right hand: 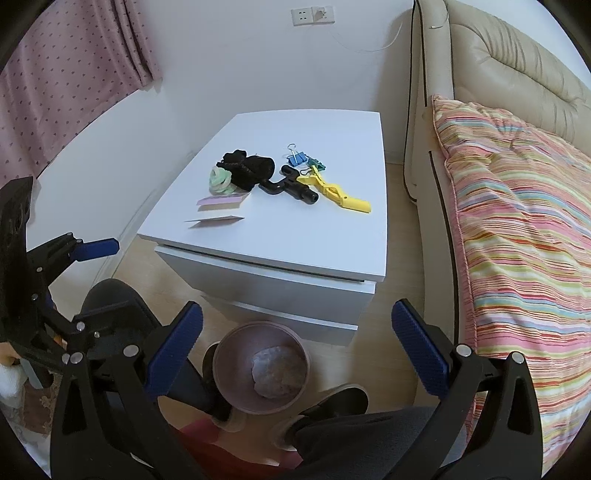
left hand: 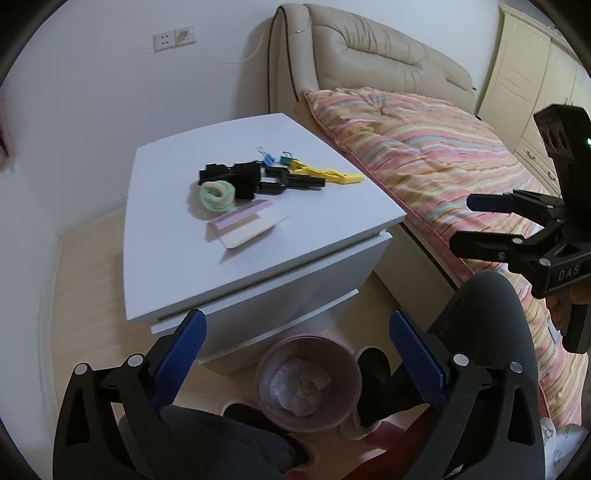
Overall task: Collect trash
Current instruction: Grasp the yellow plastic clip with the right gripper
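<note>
Nearest, both tongs stand with jaws wide apart and grip nothing: the left tongs (left hand: 297,328) and the right tongs (right hand: 297,321) each hang above the floor, over the person's dark-clad knees. The right tongs also show at the right edge of the left view, jaws parted; the left tongs (right hand: 92,280) show at the left edge of the right view, likewise parted. Between the knees, on the floor just before the bench, stands a round pink bin (left hand: 308,380) (right hand: 260,365); it holds one crumpled pale wad (left hand: 299,384) (right hand: 277,371) lying on its bottom, toward the right side in the right view. Beyond the bin, the white bench (left hand: 295,236) (right hand: 332,240) carries a loose cluster near its middle: a folded card (left hand: 247,230) (right hand: 218,221) nearest the front edge, a lilac pad (left hand: 240,218) (right hand: 221,201) just behind it, a green hair tie (left hand: 216,195) (right hand: 219,181) touching a black cloth (left hand: 236,177) (right hand: 251,168), a black plastic part (left hand: 291,181) (right hand: 291,186), a yellow clip (left hand: 328,173) (right hand: 338,192) beside it, and a blue binder clip (left hand: 267,158) (right hand: 297,158) and a green binder clip (left hand: 286,159) (right hand: 317,164) behind. Right of the bench lies a bed with a striped quilt (left hand: 443,158) (right hand: 517,229) and a padded headboard (left hand: 369,48) (right hand: 498,55). Farthest, a wall socket (left hand: 173,37) (right hand: 312,15) sits on the white wall.
</note>
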### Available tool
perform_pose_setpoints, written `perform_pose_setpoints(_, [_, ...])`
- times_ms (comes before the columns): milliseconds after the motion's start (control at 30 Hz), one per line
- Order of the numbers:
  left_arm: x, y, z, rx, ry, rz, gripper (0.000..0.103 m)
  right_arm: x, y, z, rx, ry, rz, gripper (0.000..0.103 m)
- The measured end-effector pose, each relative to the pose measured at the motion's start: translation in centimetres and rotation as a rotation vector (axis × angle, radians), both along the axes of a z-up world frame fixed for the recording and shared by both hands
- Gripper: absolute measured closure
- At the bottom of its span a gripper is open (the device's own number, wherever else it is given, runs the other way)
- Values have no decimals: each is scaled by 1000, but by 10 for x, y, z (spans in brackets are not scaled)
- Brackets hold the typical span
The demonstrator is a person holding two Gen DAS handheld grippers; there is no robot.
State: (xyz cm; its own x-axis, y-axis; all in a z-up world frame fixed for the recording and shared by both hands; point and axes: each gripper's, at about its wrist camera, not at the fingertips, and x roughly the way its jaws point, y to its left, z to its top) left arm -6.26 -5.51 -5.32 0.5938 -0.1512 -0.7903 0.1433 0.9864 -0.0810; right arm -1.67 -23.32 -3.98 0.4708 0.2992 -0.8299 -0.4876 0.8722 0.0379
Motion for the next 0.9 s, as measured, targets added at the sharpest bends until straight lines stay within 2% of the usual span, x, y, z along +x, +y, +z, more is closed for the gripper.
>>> perform_pose_setpoints(400, [10,26,14,-15,-45,71,8,22,12,7,-4,-1,73,3])
perform_pose_setpoints(633, [16,31,21,-36,-63,83,8,59,24,13,-74,-33,185,3])
perform_pose_setpoints(900, [17,36,24,-47,-68,84,8,110,44,-3,-207,29,290,3])
